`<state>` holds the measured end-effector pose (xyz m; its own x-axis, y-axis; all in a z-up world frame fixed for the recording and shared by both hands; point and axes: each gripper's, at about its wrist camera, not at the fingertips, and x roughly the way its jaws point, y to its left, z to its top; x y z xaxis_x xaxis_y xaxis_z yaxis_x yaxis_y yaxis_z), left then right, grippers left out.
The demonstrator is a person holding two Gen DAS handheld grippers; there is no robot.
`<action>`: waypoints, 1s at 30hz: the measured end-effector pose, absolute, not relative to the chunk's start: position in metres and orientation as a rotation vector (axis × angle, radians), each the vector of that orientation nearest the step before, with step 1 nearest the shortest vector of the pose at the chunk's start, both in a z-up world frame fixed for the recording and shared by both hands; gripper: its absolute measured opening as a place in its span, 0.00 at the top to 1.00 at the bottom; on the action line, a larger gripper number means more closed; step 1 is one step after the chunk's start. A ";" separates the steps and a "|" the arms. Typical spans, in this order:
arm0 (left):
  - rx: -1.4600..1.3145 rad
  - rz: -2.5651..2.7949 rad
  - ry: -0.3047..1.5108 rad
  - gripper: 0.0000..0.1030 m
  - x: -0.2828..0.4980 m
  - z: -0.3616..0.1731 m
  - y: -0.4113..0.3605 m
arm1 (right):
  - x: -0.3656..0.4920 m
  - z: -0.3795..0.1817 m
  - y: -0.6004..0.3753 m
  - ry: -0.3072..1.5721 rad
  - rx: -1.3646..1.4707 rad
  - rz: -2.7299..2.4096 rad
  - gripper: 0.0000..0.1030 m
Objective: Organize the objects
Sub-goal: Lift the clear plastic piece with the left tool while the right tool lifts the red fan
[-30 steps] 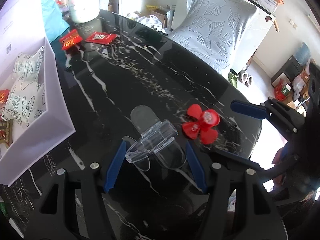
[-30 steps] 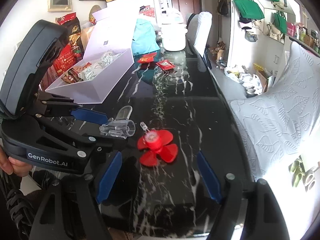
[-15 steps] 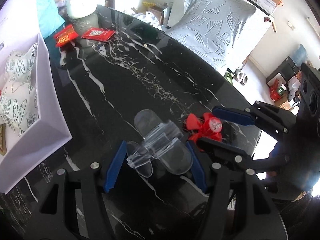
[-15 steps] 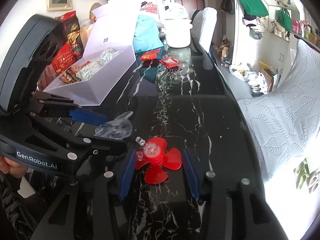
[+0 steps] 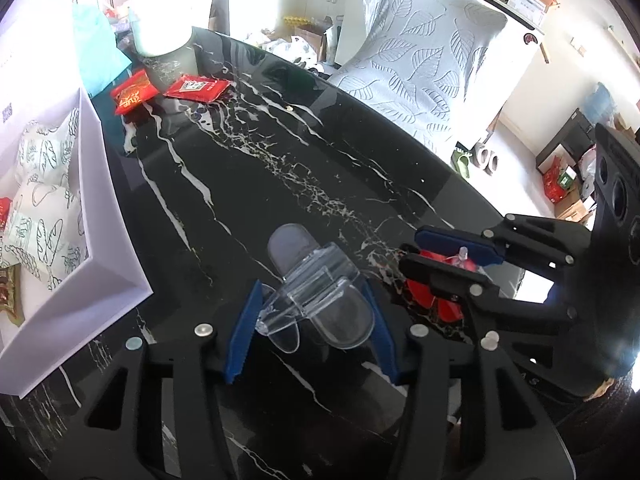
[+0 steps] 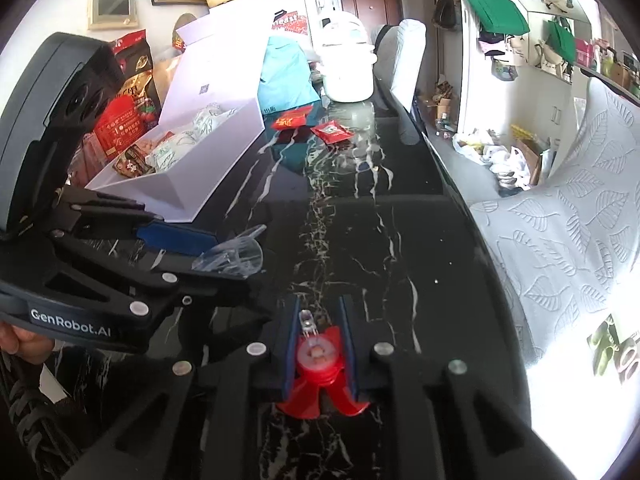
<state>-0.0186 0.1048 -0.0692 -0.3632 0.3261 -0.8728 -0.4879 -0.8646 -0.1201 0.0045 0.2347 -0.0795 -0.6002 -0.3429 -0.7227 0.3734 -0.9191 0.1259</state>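
Note:
A red toy propeller (image 6: 316,400) with a round hub and a small clear pin lies on the black marble table (image 6: 352,240). My right gripper (image 6: 319,320) is shut on its hub, one blue pad against each side. In the left wrist view that gripper (image 5: 452,256) covers most of the propeller (image 5: 420,294). A clear plastic piece (image 5: 320,296) with rounded flaps sits between the pads of my left gripper (image 5: 311,292). Its jaws are closing and the pads touch the piece's sides. The right wrist view shows the clear piece (image 6: 232,258) at the left gripper's tips.
An open white box (image 5: 120,248) holding snack packets stands at the left. Two red packets (image 5: 196,88), a white pot (image 5: 160,28) and a teal bag (image 6: 284,76) are at the far end. A leaf-patterned chair cover (image 5: 420,60) borders the table's right edge.
My right gripper came in over the red propeller and its jaws went from wide apart to shut on the hub. The left jaws narrowed around the clear piece.

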 end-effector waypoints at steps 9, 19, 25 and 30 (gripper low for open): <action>-1.397 2.246 0.259 0.48 -0.018 -0.073 0.110 | 0.011 -0.083 0.239 0.028 1.112 -2.513 0.62; -1.412 2.261 0.275 0.40 -0.017 -0.077 0.112 | 0.039 -0.080 0.255 -0.020 1.071 -2.578 0.45; -1.347 2.307 0.321 0.42 -0.010 -0.080 0.115 | 0.043 -0.086 0.253 -0.034 1.058 -2.600 0.63; -1.346 2.312 0.306 0.43 -0.011 -0.080 0.112 | 0.044 -0.086 0.249 -0.027 1.047 -2.617 0.64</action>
<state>-0.0106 0.1119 -0.0795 -0.4263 0.2642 -0.8651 -0.4804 -0.8765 -0.0309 0.0442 0.2493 -0.0863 -0.6795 -0.3019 -0.6687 0.2882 -0.9480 0.1351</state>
